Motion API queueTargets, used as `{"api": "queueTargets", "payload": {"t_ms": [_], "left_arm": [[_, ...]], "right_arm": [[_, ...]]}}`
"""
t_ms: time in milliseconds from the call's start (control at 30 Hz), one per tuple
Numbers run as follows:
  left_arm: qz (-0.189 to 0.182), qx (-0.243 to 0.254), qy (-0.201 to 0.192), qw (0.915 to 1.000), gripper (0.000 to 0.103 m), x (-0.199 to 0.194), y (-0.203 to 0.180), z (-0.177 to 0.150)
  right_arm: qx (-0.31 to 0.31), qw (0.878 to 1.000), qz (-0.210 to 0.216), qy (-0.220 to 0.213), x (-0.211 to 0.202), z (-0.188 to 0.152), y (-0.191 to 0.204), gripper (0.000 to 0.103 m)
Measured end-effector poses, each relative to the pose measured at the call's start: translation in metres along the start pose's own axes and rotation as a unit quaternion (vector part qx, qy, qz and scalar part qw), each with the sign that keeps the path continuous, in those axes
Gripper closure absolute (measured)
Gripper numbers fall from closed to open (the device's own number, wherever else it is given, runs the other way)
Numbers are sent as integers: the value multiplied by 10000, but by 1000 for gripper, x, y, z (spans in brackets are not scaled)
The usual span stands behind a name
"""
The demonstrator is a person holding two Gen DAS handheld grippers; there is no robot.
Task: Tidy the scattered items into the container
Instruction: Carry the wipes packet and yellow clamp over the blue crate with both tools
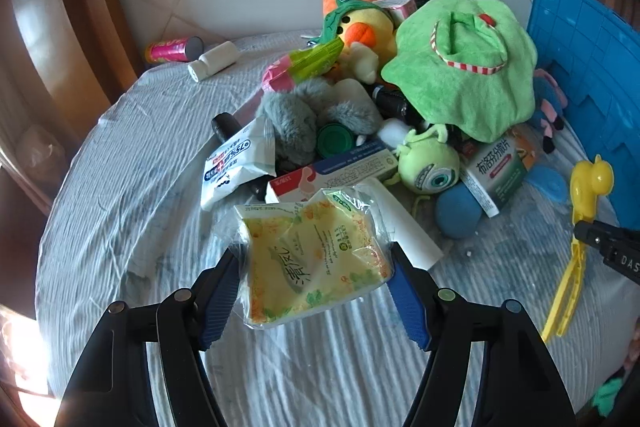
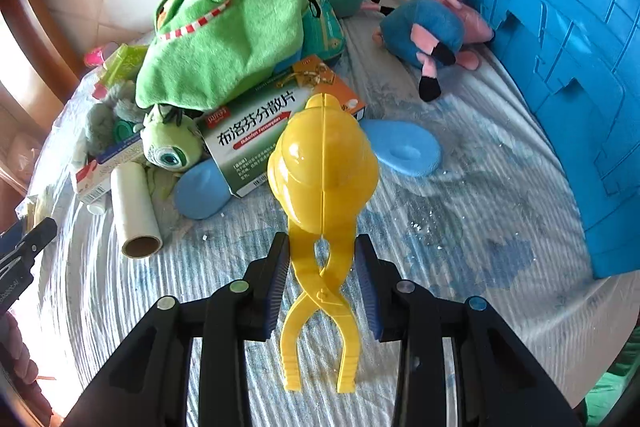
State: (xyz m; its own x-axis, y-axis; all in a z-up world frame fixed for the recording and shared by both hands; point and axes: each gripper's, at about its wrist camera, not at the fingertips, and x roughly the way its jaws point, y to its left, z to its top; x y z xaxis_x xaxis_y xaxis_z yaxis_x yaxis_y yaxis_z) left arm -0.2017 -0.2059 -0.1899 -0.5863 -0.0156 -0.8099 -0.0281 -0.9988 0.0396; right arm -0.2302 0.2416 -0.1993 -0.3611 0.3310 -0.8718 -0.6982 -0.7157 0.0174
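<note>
Step in hand, as judged: both picks are made and the carry to the container is due.

The left gripper (image 1: 314, 267) is clamped on a yellow tissue pack (image 1: 316, 263); the pack is pinched across its width between the blue pads and appears raised off the striped sheet (image 1: 120, 187). The heap of toys and boxes lies just ahead of this gripper, with the medicine box (image 1: 498, 171) ahead and to its right.

The right gripper (image 2: 322, 267) is closed on the yellow duck-shaped tongs (image 2: 322, 163); the crossed arms are squeezed between the pads, the duck-shaped head projects forward and the handle ends hang back beneath the jaws.

The blue container (image 2: 560, 67) stands ahead and to the right of the right gripper, its ribbed wall alone visible; the opening is not seen.

Next move, as judged: both loads are to be lifted clear of the wall and taken over the rim before release. The pack's slippery film may slide in the pads.
</note>
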Motion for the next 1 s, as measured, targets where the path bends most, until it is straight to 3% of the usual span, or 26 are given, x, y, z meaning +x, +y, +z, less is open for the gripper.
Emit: {"api": "queueTargets", "payload": {"t_ms": [300, 467, 1000], "left_arm": [[-91, -203, -554, 9982, 34, -48, -54, 19], [-94, -226, -754, 9969, 34, -74, -83, 30], [-739, 205, -1232, 9894, 34, -125, -126, 45]], "right_arm": [[-528, 9946, 316, -837, -69, 32, -23, 70], [-745, 9901, 455, -1098, -98, 45, -33, 70], [-593, 9829, 327, -1711, -186, 35, -39, 70]]}}
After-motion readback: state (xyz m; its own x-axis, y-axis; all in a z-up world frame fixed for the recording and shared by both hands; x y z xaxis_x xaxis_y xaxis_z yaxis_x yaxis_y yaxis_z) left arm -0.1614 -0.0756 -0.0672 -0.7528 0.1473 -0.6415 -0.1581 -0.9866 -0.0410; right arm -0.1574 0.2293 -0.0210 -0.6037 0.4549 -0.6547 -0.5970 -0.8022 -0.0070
